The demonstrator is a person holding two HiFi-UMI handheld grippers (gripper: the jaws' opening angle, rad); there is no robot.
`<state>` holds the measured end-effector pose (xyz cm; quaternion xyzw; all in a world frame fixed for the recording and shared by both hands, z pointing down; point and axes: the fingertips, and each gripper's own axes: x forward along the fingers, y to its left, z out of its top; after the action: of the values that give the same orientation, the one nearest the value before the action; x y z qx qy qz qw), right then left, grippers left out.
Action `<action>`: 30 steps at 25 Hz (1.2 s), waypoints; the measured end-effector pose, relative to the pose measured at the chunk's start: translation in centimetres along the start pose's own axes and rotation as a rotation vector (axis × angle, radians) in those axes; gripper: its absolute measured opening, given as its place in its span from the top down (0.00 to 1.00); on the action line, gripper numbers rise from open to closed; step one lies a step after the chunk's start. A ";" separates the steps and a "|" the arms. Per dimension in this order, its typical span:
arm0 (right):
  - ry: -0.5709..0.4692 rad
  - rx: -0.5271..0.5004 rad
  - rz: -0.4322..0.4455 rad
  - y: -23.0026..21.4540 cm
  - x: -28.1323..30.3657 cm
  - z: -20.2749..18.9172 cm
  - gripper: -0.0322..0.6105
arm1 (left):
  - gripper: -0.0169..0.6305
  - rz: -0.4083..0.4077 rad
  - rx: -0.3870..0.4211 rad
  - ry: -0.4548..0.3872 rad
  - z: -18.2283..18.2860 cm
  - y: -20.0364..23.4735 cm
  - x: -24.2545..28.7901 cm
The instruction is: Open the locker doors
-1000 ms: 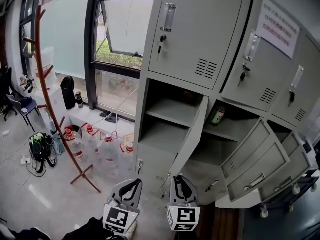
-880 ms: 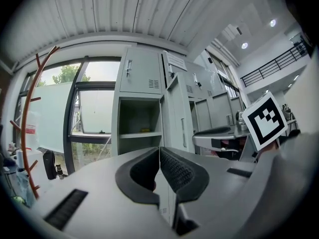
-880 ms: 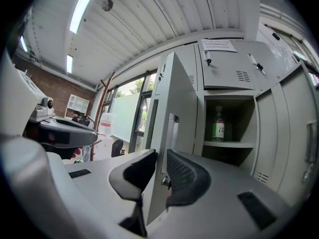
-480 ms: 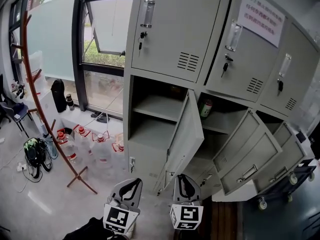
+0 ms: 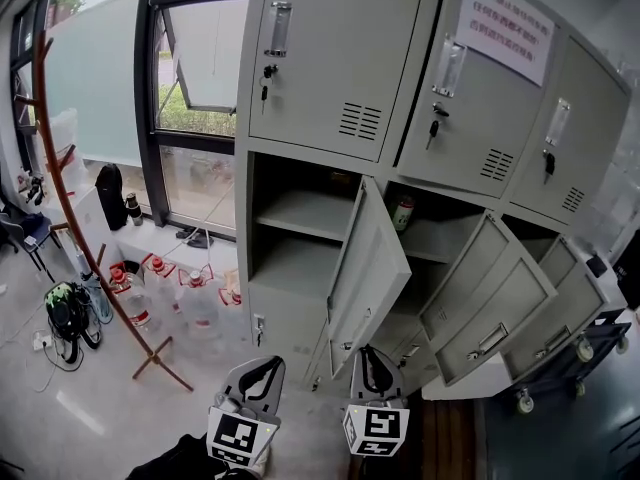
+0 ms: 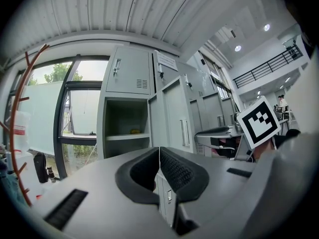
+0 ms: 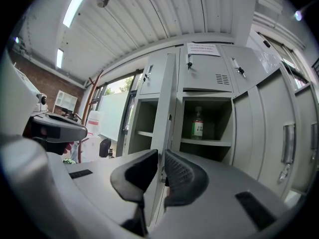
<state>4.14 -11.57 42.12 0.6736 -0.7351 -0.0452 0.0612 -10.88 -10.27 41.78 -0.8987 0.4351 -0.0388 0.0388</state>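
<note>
Pressed together and empty at the left gripper (image 6: 159, 153). Closing at the right gripper (image 7: 160, 156), with the open locker door (image 7: 165, 98) edge-on in the narrow gap between the fingers (image 7: 185, 176), seemingly untouched.

Left gripper (image 6: 159, 151): light grey body, pads (image 6: 177, 171) black w/ cross-hatch texture. Its cube (image 5: 240, 436) is white w/ black square markers. Beyond the fingertips, lockers (image 5: 330, 58) pale grey all over. Beyond & right of the fingers, bottle (image 5: 402, 213) green w/ red cap. Left of the fingers, coat rack (image 5: 60, 188) red-brown; jugs (image 5: 195, 308) clear, red caps. Notice (image 5: 510, 26) white, red print.
</note>
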 end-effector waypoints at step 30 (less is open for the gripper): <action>-0.049 0.126 -0.114 1.0 -16.9 -4.5 0.93 | 0.94 -0.112 0.027 0.038 -3.1 -7.2 -6.5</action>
<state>5.24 5.40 46.24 0.7155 -0.6984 -0.0189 -0.0020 -9.67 -0.84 45.42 -0.9202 0.3842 -0.0636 0.0403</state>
